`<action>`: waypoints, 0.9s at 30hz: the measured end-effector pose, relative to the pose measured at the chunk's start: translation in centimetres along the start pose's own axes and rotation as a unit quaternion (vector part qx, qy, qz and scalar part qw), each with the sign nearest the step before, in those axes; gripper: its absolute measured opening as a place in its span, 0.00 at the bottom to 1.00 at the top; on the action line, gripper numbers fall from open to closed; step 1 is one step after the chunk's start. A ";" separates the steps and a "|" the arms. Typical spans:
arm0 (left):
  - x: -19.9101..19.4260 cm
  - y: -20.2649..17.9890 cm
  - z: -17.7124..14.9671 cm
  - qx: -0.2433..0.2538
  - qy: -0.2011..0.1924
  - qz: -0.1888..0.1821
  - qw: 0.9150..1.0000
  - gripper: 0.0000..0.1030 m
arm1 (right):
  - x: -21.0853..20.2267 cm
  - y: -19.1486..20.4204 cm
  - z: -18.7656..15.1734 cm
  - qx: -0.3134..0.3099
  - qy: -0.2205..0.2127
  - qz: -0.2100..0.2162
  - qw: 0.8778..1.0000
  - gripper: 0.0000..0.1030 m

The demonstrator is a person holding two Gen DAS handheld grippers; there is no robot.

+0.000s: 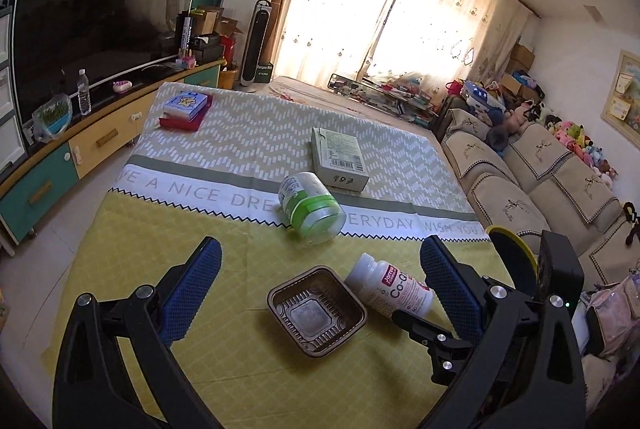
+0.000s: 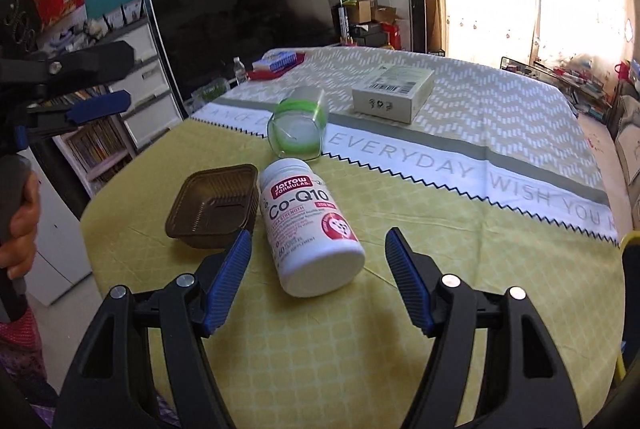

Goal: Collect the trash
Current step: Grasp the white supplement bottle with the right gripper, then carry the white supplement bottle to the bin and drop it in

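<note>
Currently, both grippers are held spread wide above the near, yellow end of the tablecloth (image 1: 168,225), and nothing is grasped by either. The left gripper (image 1: 320,269) is hovered over a dark brown plastic tray (image 1: 317,310), which is seen empty between its blue pads (image 1: 192,293). The right gripper (image 2: 318,269) is aimed at a white Co-Q10 supplement bottle (image 2: 310,233) lying on its side, its base turned toward the camera; the bottle is framed between the fingers but is not touched by them. The tray (image 2: 216,207) is found just beside the bottle, on its left, very close or touching. Farther along the cloth, a clear jar with a green label (image 1: 313,207) is tipped over across the white lettered band, and a pale green carton with a barcode (image 1: 339,159) is laid flat just behind it. At the far left corner, a small blue box is stacked on a red one (image 1: 185,111). The left gripper (image 2: 96,105) is also caught at the left edge of the right wrist view.
</note>
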State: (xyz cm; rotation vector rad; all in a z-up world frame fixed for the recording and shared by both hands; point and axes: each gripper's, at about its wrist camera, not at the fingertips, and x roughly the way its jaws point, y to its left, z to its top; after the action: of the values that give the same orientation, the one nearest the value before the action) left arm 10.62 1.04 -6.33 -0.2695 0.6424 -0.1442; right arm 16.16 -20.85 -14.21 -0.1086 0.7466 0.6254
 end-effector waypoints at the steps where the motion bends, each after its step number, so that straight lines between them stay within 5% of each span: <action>1: 0.1 0.3 -0.1 -0.003 0.002 -0.002 1.000 0.95 | 0.4 0.0 0.1 -0.001 0.006 0.002 1.000 0.64; 6: 0.8 0.5 -0.6 -0.004 0.015 -0.008 1.000 0.95 | 1.8 0.2 0.3 0.004 0.024 0.013 1.000 0.64; 10: 1.6 0.1 -0.7 -0.001 0.022 -0.010 1.000 0.95 | 1.8 -0.2 0.2 0.016 0.019 0.020 0.999 0.43; 22: 2.3 -0.8 -0.8 0.011 0.026 -0.008 1.000 0.95 | -2.3 -2.0 -0.1 0.058 -0.033 0.014 0.998 0.43; 27: 2.4 -1.4 -1.0 0.018 0.028 -0.007 0.999 0.95 | -4.7 -4.9 -0.7 0.092 -0.059 -0.019 0.994 0.43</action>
State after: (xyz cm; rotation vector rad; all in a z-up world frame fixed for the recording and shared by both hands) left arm 11.83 -1.04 -8.00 -0.2351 0.6935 -0.1776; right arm 15.91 -27.35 -12.22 0.0843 0.6821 0.5196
